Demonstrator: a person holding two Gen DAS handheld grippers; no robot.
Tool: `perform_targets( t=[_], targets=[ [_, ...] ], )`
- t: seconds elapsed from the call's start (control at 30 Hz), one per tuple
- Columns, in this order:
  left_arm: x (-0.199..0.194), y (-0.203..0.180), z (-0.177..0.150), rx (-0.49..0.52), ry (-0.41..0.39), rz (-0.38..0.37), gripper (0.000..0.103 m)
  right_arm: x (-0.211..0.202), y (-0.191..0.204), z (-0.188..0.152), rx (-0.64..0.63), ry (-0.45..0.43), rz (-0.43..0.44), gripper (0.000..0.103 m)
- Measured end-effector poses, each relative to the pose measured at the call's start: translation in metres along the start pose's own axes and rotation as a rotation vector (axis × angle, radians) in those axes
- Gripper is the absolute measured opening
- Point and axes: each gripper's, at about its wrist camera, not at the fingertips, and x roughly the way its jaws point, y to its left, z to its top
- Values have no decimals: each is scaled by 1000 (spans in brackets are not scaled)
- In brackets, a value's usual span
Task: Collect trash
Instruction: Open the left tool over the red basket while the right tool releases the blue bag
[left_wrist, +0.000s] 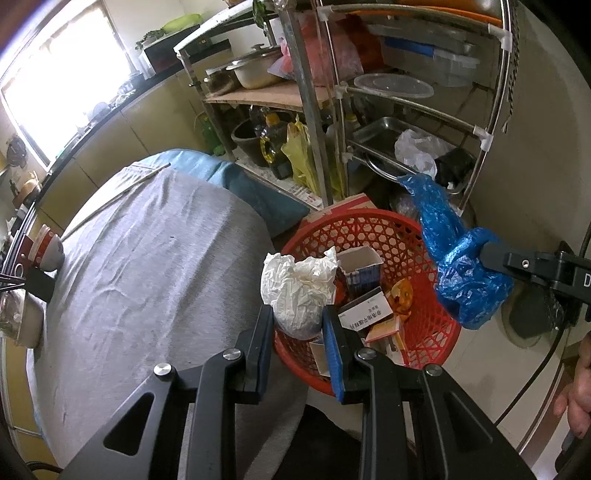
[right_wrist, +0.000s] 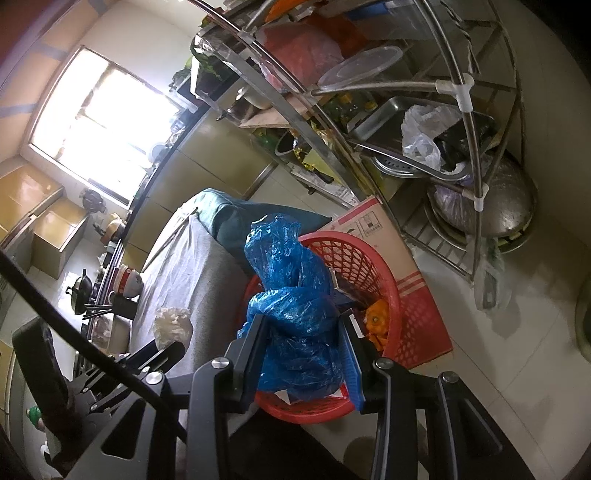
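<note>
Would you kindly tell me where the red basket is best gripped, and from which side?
Grip the red basket by its rim, coming down from above at the near edge. The rim is the only thin firm lip; the lattice wall curves away, and boxes, paper and the blue bag crowd the middle.

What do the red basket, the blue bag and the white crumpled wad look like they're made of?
Red basket: moulded plastic by the look, slightly glossy open lattice wall. Blue bag: thin plastic film, shiny and finely crinkled, a little translucent. White wad: probably tissue or soft paper, matte with sharp creases; a thin white plastic can't be ruled out.
</note>
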Motion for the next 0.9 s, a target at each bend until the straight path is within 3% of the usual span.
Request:
perform_targets(
  t=[0.9],
  targets=[
    [59,-11,-7,14,124,-56,28,34,-18,-6,46,83,-33,40]
  ],
)
